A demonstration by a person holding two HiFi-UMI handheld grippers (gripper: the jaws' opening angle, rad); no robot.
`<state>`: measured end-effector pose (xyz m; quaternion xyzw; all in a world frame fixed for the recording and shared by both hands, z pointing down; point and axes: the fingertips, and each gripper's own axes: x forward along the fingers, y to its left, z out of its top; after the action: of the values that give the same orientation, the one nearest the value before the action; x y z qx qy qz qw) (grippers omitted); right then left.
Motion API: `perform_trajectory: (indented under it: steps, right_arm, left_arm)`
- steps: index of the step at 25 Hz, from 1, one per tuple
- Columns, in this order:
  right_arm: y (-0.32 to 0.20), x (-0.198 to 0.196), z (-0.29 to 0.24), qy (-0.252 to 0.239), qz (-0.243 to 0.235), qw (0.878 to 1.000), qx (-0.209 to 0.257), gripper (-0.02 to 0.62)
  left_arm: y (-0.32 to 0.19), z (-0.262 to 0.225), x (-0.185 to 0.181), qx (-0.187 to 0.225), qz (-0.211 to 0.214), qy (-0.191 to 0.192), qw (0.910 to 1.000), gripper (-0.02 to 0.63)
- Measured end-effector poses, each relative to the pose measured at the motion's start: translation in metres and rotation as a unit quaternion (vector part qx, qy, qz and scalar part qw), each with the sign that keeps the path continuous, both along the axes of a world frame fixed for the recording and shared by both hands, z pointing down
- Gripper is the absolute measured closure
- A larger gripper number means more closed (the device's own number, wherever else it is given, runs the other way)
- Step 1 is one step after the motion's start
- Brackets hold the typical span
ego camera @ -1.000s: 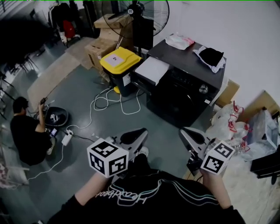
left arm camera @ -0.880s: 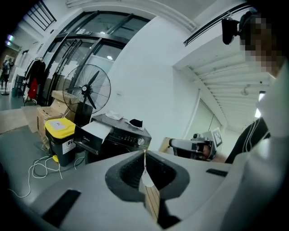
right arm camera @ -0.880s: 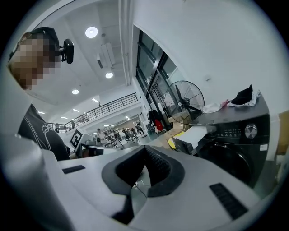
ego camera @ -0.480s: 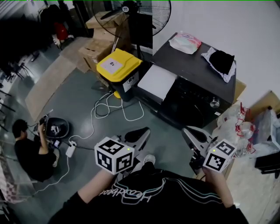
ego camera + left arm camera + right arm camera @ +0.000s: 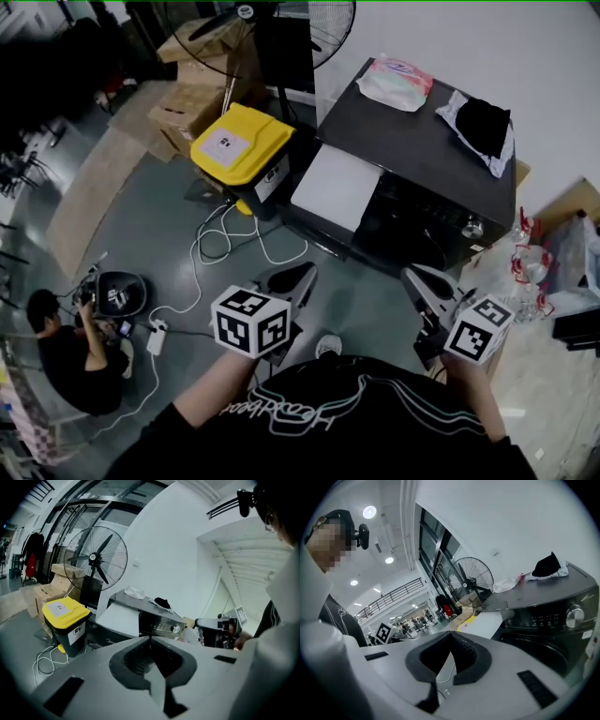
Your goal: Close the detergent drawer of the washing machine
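The dark washing machine (image 5: 422, 159) stands at the upper right of the head view. Its white detergent drawer (image 5: 336, 186) sticks out from the front left corner. The drawer also shows in the left gripper view (image 5: 119, 619) and the right gripper view (image 5: 488, 620). My left gripper (image 5: 292, 276) hangs over the floor short of the drawer, jaws shut and holding nothing. My right gripper (image 5: 419, 280) is in front of the machine's dark front, also shut and holding nothing. In their own views the left gripper (image 5: 150, 639) and right gripper (image 5: 451, 633) point toward the machine.
A yellow-lidded bin (image 5: 239, 150) stands just left of the drawer, with cables (image 5: 225, 234) on the floor before it. A floor fan (image 5: 281, 28) and cardboard boxes (image 5: 187, 103) stand behind. A packet (image 5: 398, 80) and black cloth (image 5: 483, 122) lie on the machine. A person (image 5: 61, 356) sits far left. Bags (image 5: 530, 272) are at right.
The washing machine and drawer have drawn nearer and sit lower in the head view. Both grippers have stayed shut and side by side.
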<state>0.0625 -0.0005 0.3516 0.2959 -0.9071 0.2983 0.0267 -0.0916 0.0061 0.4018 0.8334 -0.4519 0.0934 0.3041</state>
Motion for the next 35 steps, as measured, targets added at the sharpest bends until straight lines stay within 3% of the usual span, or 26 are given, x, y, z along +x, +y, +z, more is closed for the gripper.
perform_trajectory:
  steps: [7, 12, 16, 23, 28, 35]
  right_arm:
    - [-0.025, 0.010, 0.021, 0.002, 0.040, 0.999, -0.022, 0.569]
    - [-0.034, 0.024, 0.035, -0.006, 0.073, 0.996, -0.045, 0.569]
    - [-0.040, 0.021, 0.040, 0.006, 0.073, 0.997, -0.035, 0.569]
    - [-0.044, 0.017, 0.048, 0.019, 0.066, 0.997, -0.040, 0.569]
    - [-0.047, 0.019, 0.056, 0.017, 0.071, 0.996, -0.055, 0.569]
    - [-0.053, 0.019, 0.062, 0.009, 0.070, 0.996, -0.063, 0.569]
  left_arm:
    - [-0.041, 0.035, -0.010, -0.012, 0.021, 0.002, 0.9997, 0.574]
    - [-0.060, 0.065, -0.018, -0.023, 0.027, -0.033, 0.9988, 0.574]
    - [-0.075, 0.083, -0.021, -0.014, 0.039, -0.082, 0.9958, 0.574]
    - [-0.095, 0.106, -0.025, -0.012, 0.039, -0.114, 0.9927, 0.574]
    - [-0.101, 0.119, -0.029, -0.009, 0.044, -0.157, 0.9866, 0.574]
    - [-0.106, 0.127, -0.029, -0.012, 0.039, -0.165, 0.9854, 0.574]
